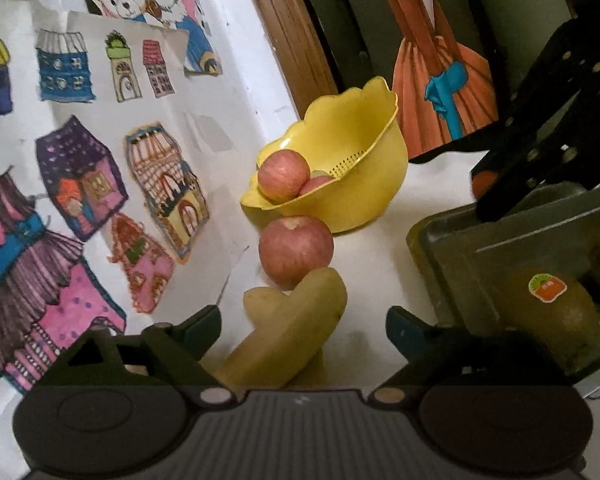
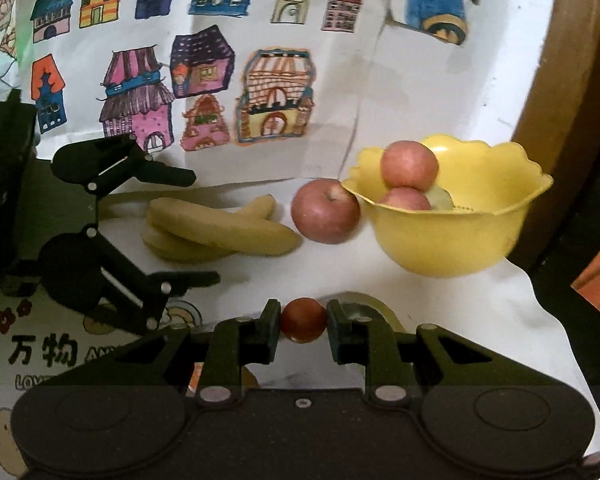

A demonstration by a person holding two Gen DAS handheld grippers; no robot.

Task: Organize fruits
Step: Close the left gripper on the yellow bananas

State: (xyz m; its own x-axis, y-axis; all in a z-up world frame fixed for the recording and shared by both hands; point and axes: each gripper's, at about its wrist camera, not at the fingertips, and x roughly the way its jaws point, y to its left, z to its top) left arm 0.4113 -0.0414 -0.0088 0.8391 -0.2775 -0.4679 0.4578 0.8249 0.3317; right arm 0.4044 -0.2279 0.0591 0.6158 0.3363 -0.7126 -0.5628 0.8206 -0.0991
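Right wrist view: right tongs (image 2: 303, 322) clamped small red fruit (image 2: 303, 320) above counter (image 2: 440, 300). Left tongs (image 1: 304, 326) apart around bananas (image 1: 292, 320). Yellow bowl (image 2: 460, 240) held apples (image 2: 409, 164). Judged step: carrying fruit; next needs reach over bowl, release.

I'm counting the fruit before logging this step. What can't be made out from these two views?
- Bowl contents, both views: rim and two apples hide anything beneath.
- Tray, left view: right gripper and frame edge cut off its fruit.
- Small red fruit, right view: fingers cover its sides.
- Bananas, left view: gripper body hides their near ends.
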